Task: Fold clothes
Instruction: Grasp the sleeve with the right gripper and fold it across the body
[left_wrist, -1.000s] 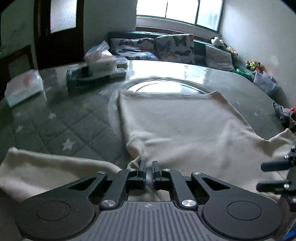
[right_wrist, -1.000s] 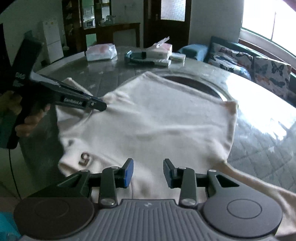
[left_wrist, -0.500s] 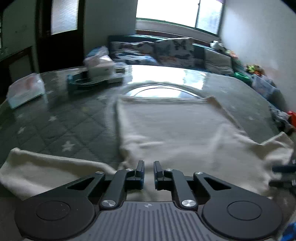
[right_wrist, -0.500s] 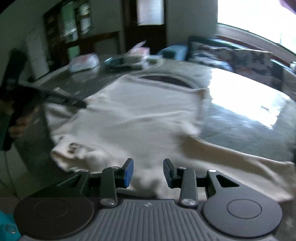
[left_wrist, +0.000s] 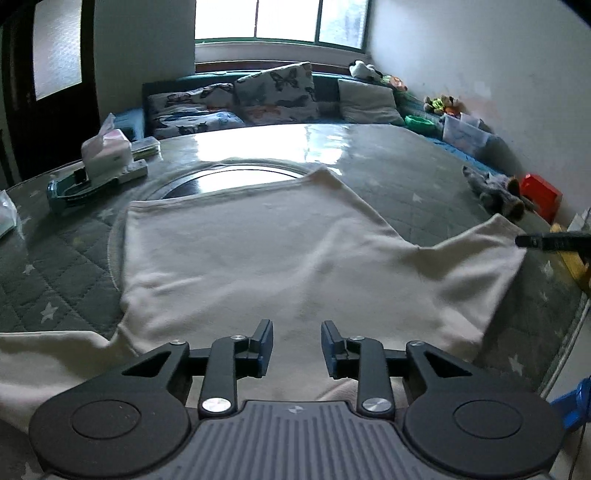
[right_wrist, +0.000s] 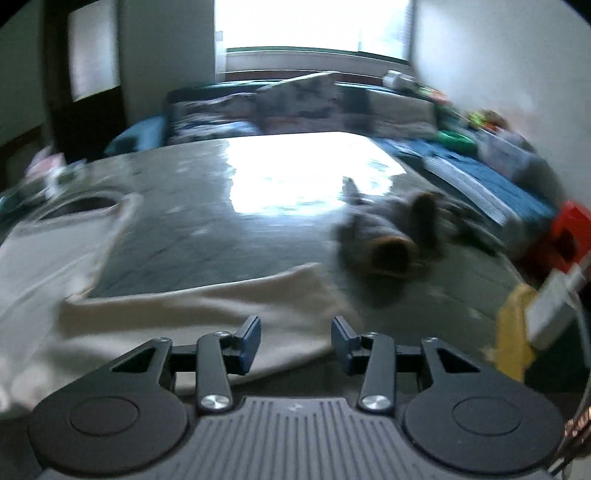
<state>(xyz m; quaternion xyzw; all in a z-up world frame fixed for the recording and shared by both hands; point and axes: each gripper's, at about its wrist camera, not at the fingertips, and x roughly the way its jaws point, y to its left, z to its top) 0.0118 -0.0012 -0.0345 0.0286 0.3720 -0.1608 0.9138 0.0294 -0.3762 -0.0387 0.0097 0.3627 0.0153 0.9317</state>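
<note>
A cream long-sleeved top (left_wrist: 266, 258) lies spread flat on the grey quilted table (left_wrist: 55, 280), hem toward the window. My left gripper (left_wrist: 297, 347) is open and empty, just above the top's near edge. The left sleeve (left_wrist: 44, 354) trails to the near left. My right gripper (right_wrist: 295, 343) is open and empty above the right sleeve (right_wrist: 207, 306), near its cuff end; that view is blurred. The right gripper's fingertips (left_wrist: 532, 242) show at the right edge of the left wrist view, beside the sleeve's end.
A tissue box (left_wrist: 105, 151) and a teal tray (left_wrist: 77, 184) stand at the far left. A grey crumpled garment (right_wrist: 391, 229) lies at the right of the table, also in the left wrist view (left_wrist: 495, 188). A red box (left_wrist: 539, 192) and a sofa (left_wrist: 258, 99) lie beyond the table.
My left gripper has opened and let go of the top's near edge. My right gripper has swung right, from over the shirt body to over the right sleeve.
</note>
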